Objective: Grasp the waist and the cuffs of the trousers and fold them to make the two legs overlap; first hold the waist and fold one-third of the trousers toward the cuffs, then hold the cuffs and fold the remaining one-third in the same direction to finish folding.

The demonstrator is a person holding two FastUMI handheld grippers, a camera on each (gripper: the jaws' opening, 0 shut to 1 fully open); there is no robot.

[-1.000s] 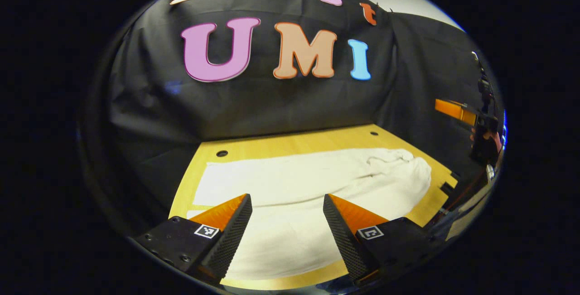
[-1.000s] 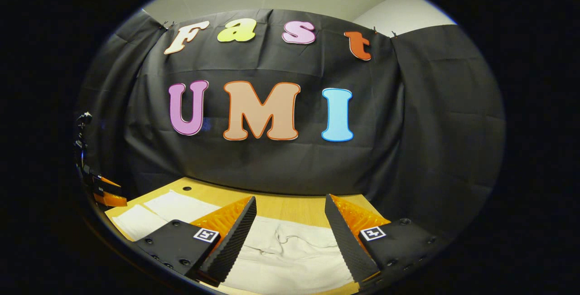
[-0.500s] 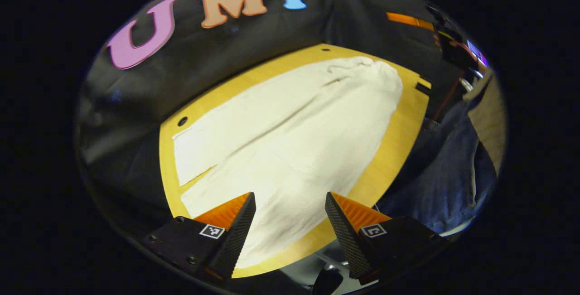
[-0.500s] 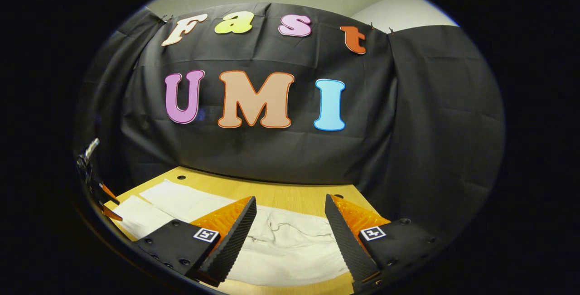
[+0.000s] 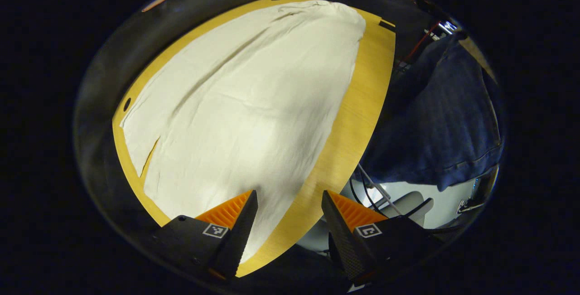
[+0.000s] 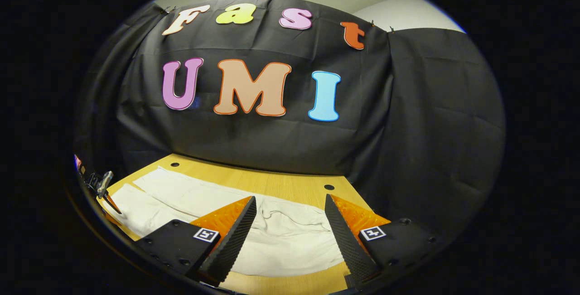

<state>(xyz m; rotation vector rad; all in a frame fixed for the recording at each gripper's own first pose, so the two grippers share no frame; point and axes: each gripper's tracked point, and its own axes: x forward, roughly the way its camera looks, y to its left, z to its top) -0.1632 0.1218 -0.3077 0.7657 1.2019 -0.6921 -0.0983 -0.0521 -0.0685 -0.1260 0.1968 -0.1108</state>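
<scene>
The left tongs [image 5: 286,222] stand wide apart with nothing between them, hanging over the near edge of the wooden surface [image 5: 358,104]. One finger is over the cloth at about 7 o'clock in the left gripper view, the other past the edge at about 5 o'clock. From there the cream trousers [image 5: 244,100] run away toward 12 o'clock, spread flat along the surface. The two legs lie side by side, with a narrow slit between the cuffs at 9 o'clock. The bunched waist sits at the far end near 12 o'clock. Off the edge at 3 o'clock is a person's dark blue garment [image 5: 444,118], and cables [image 5: 376,191] hang down toward a pale floor at 5 o'clock.

The right tongs [image 6: 290,229] are just as wide apart and grip nothing. In the right gripper view they hover above the waist end of the trousers [image 6: 281,236], where the cloth is rumpled between the fingers at 6 o'clock. The legs stretch off toward 8 o'clock. The surface [image 6: 272,184] has small round holes near its far edge. The other tongs [image 6: 106,191] show small at 9 o'clock by the cuffs.
</scene>
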